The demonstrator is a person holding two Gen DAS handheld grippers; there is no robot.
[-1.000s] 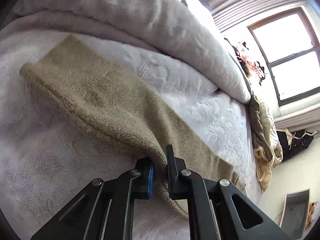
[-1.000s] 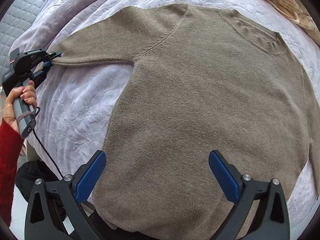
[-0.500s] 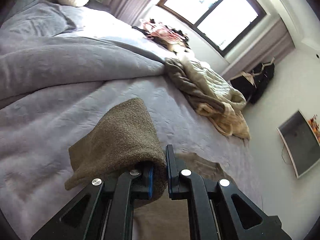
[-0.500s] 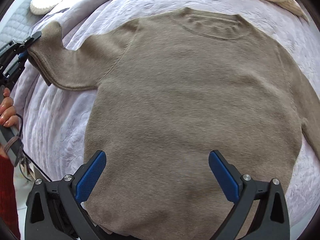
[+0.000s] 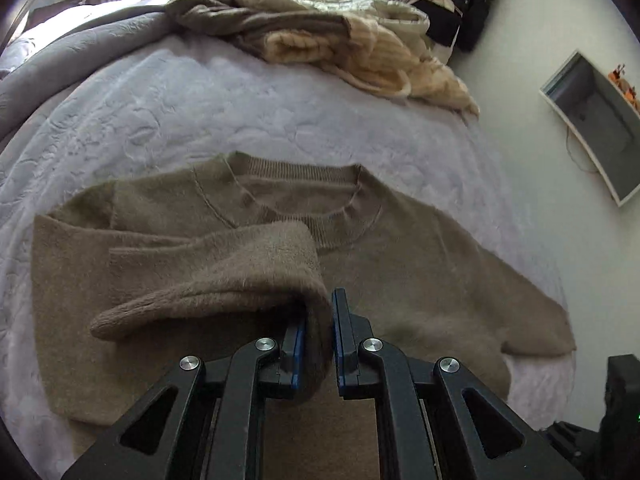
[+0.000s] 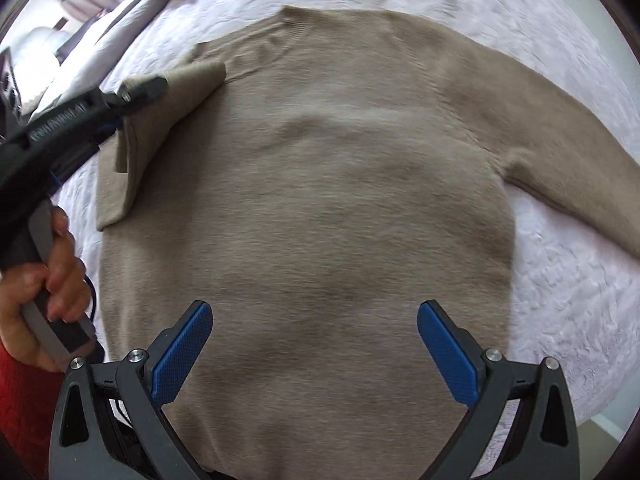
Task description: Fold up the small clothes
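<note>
You get soft, even daylight in both views, brightest at the top of the left wrist view. The sweater [image 5: 400, 264] shows motion smear in its nap, and the bedspread [image 6: 568, 288] blurs toward the rim. Fisheye bending curves every edge, with dark vignetting in the corners. Shadows under the raised sleeve [image 5: 224, 276] stay faint.

Bedspread [image 5: 200, 112] open between sweater [image 5: 400, 248] and clothes heap [image 5: 360, 44].
</note>
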